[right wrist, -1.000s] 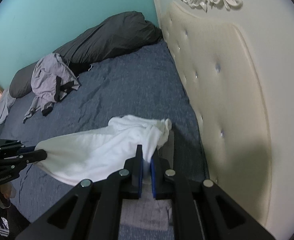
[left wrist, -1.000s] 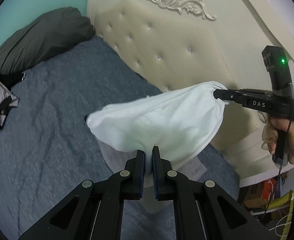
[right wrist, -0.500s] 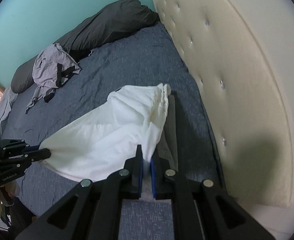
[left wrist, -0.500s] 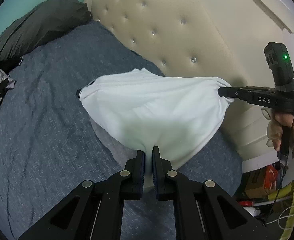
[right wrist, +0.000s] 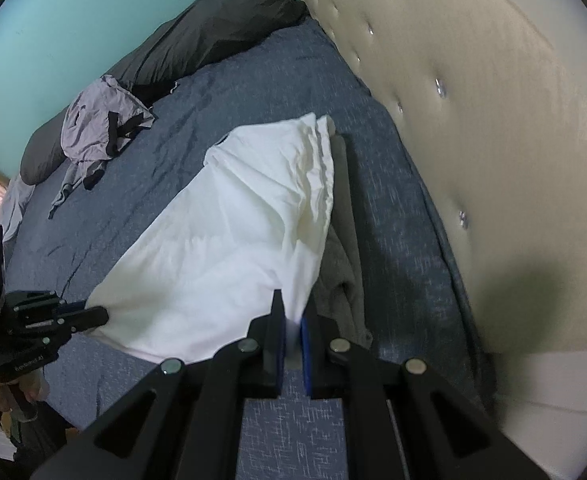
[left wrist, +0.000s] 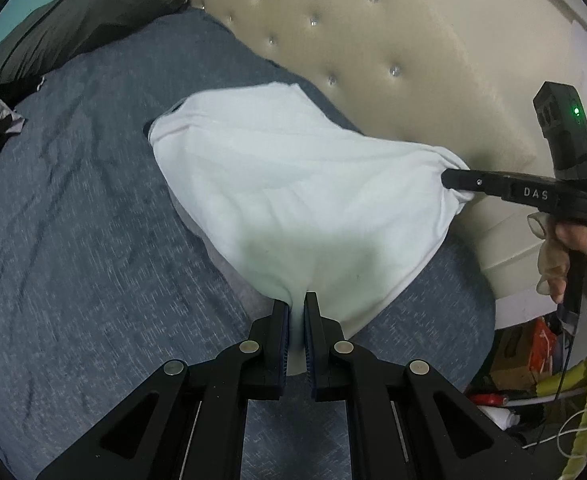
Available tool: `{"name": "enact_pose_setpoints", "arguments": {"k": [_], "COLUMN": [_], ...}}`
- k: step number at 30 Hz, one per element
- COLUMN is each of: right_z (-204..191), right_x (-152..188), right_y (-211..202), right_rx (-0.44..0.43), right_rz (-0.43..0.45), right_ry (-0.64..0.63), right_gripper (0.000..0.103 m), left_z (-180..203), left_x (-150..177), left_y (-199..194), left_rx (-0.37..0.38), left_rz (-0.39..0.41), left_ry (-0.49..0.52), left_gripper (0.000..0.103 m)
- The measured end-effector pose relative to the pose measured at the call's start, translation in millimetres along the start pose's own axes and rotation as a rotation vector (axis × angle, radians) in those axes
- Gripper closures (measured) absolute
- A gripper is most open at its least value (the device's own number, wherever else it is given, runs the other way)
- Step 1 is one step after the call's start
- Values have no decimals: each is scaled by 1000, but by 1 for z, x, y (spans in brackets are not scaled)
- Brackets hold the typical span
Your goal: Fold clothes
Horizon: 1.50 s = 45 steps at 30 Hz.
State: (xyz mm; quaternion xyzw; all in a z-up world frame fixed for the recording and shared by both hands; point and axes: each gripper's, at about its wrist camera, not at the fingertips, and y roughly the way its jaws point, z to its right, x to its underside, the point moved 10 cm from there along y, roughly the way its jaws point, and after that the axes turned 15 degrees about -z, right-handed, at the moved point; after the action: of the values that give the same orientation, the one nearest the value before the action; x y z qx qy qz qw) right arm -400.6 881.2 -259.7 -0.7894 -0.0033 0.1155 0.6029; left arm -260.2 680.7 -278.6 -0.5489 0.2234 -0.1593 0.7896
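Both grippers are clamped on the white shirt (left wrist: 293, 208): the left gripper (left wrist: 296, 320) pinches one near corner, the right gripper (right wrist: 292, 322) the other. In the left view the shirt runs away toward 11 o'clock, its far end draped on the blue bed (left wrist: 73, 220) beside the padded headboard (left wrist: 373, 60); the held edge stretches toward 2 o'clock. Neither hand is nearer. Compared with a second ago, the cloth has spread flatter and sunk lower onto the bed. A grey garment (right wrist: 97, 132) lies well apart, at 10 o'clock in the right view.
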Motion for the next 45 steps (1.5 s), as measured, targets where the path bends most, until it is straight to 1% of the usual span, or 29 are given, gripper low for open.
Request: {"name": "enact_pose_setpoints", "arguments": {"k": [2,10,18,30,33,35,36,40,45], "right_z": [3,18,28,34,36,40,42,50,49], "right_x": [5,19,32,42,46,48,50,57,50], "right_y": [7,27,46,59,57,55,53,41,13], "right_rx": [-2,-8,-19,-35,-37,-35,-41,-43,-57], "right_rz": [-5,-10,-10,-2,22,39,45,73,168], "right_ry": [6,33,57,57,53,59,65,64,79], "right_gripper": [97,97,97,96,94,89,84,84,83], "left_z": [0,2,-2,-4,-5,-7,-9,-15,-26], "left_x": [4,9,17,25,27,26,25,22,11], "left_y": [8,25,48,62,64,62,60,44,25], "left_rx": [3,-11,-9,-14,-8,5,13,31,37], "left_rz": [-8,5,-13,-41,-46,-42,-40,-8,52], "left_ry": [-4,0,-21,-25,-30,-39,-45,-49,-84], "left_gripper": [96,96,96,96,95,95,94,93,93]}}
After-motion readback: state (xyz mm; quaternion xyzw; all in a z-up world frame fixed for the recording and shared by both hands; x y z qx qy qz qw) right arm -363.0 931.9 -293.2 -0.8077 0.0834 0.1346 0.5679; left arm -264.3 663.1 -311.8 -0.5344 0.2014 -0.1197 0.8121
